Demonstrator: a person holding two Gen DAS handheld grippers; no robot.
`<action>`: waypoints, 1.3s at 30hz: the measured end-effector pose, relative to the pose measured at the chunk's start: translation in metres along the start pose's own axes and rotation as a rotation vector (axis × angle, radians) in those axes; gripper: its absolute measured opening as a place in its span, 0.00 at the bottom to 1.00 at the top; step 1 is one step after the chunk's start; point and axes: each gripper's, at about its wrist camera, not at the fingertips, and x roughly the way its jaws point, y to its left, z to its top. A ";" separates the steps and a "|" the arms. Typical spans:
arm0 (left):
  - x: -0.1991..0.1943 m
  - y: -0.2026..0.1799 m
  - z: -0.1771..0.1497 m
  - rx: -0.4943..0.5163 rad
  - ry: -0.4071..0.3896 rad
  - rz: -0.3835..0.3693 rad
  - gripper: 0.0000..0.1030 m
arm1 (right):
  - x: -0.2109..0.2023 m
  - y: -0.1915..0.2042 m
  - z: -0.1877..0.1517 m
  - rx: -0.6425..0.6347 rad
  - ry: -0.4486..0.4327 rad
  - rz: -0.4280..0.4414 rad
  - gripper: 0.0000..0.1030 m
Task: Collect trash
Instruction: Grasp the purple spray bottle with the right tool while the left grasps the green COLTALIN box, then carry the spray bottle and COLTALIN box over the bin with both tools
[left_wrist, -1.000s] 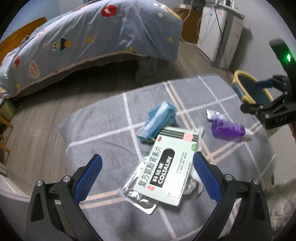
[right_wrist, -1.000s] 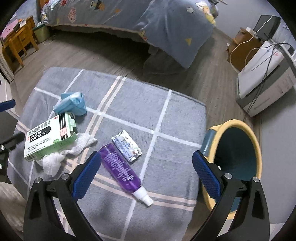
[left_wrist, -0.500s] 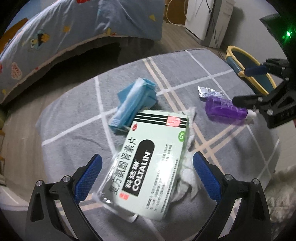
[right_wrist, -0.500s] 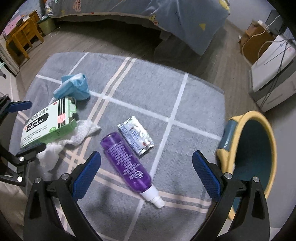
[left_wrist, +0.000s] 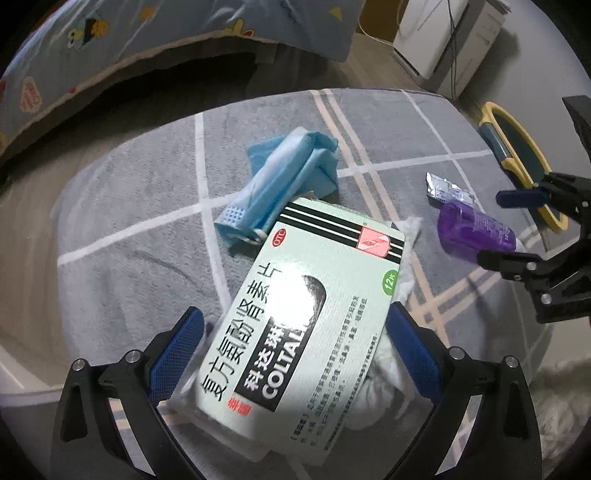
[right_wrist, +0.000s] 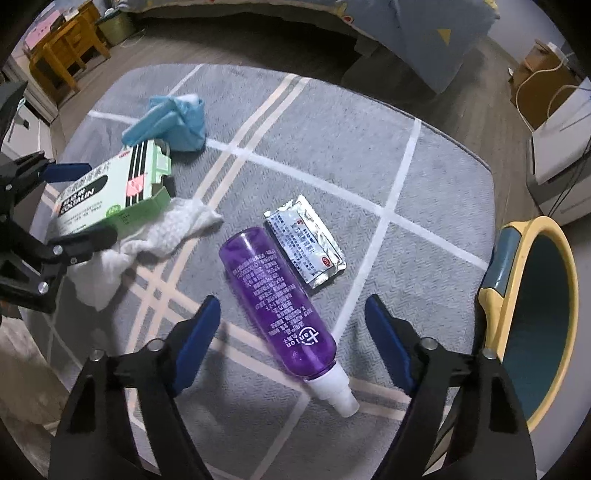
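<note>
Both grippers sit lower over the grey checked rug (right_wrist: 332, 147) than a second ago. Left gripper (left_wrist: 291, 354) now straddles the pale green cardboard medicine box (left_wrist: 306, 332), blue pads either side, not pressing. Right gripper (right_wrist: 291, 332) now brackets the purple plastic spray bottle (right_wrist: 277, 295); its jaws have just been closing, gaps remain on both sides

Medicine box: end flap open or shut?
Open. On the medicine box, the end flaps stand apart in the right wrist view, showing a dark gap.

Glossy cardboard box (left_wrist: 314, 325); translucent purple plastic bottle (right_wrist: 277, 299); crinkled foil sachet (right_wrist: 304, 245); woven rug (right_wrist: 332, 147).
</note>
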 end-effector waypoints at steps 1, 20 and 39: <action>0.001 -0.001 0.001 0.005 -0.002 0.000 0.94 | 0.002 0.001 0.000 0.000 0.003 0.005 0.67; -0.001 -0.013 0.009 0.074 -0.005 -0.049 0.77 | -0.001 0.016 0.005 -0.013 -0.008 0.027 0.34; -0.083 -0.063 0.042 0.200 -0.281 -0.013 0.76 | -0.093 -0.044 -0.004 0.200 -0.239 0.055 0.31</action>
